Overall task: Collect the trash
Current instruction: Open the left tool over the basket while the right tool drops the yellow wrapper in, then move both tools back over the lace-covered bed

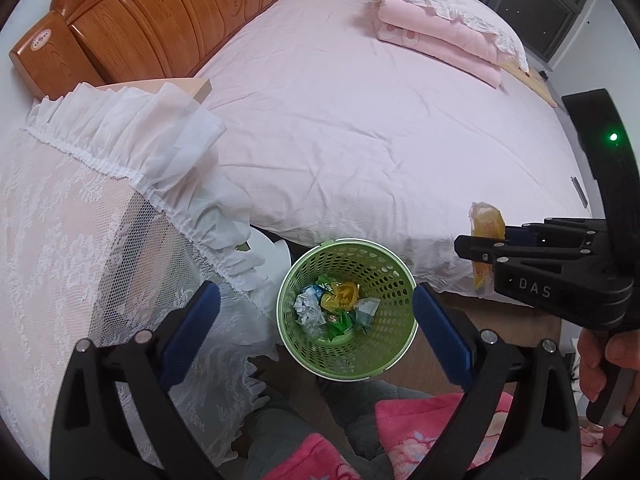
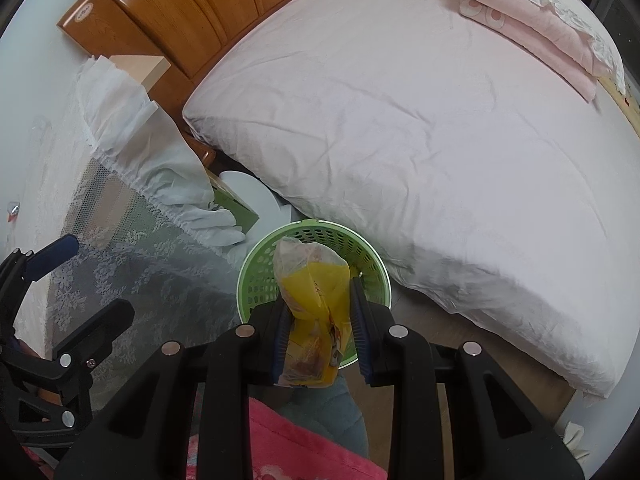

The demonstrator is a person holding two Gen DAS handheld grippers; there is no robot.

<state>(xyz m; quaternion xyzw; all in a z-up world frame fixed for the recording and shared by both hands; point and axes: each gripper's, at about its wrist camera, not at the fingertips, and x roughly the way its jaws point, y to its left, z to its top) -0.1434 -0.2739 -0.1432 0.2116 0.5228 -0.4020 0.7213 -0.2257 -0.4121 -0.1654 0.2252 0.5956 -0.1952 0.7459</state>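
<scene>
The jaws of the right gripper are clamped on a crumpled yellow snack wrapper, which stands up between the blue pads with its clear top end poking above them; the jaws of the left gripper stand wide apart with nothing between them. Just beyond both, on the floor, sits the green perforated trash basket, and in the right wrist view the wrapper hangs directly over its rim. Inside the basket lie several crumpled wrappers, white, green and yellow. To the left is a counter draped in a white lace cloth with a ruffled edge. Behind the basket spreads the bed under a pale pink sheet, with a wooden headboard and folded pink bedding at the far side.
</scene>
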